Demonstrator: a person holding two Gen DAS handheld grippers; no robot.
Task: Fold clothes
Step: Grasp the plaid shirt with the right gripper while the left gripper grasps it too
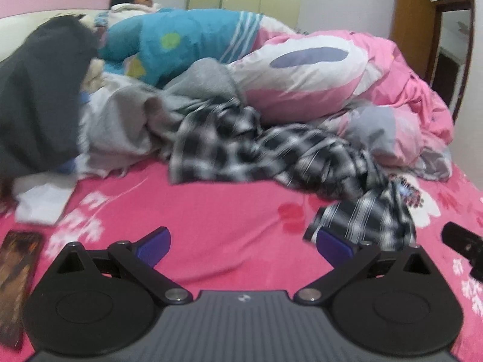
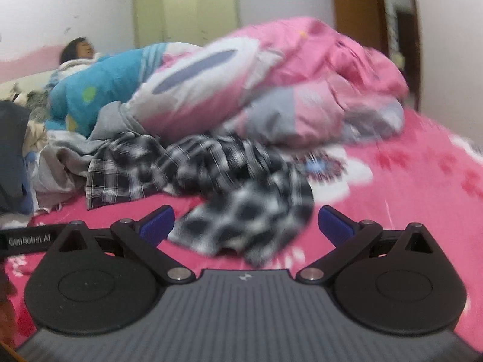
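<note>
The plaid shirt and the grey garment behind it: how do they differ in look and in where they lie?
The plaid shirt is black and white checked; the grey garment is plain. The plaid shirt spreads forward over the pink bedsheet, near both open claws; the grey garment lies farther back, partly tucked under the pink duvet. Both are crumpled and unfolded.

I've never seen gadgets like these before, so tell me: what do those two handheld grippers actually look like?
They look alike. The left gripper and right gripper each have a grey ribbed body with a small pale logo, two round black discs at the sides, black linkage bars with silver pins, and two fingers with blue pads. A black strap reading "GenRobot.AI" shows beside the right one. No cables, hands or sleeves are visible.
</note>
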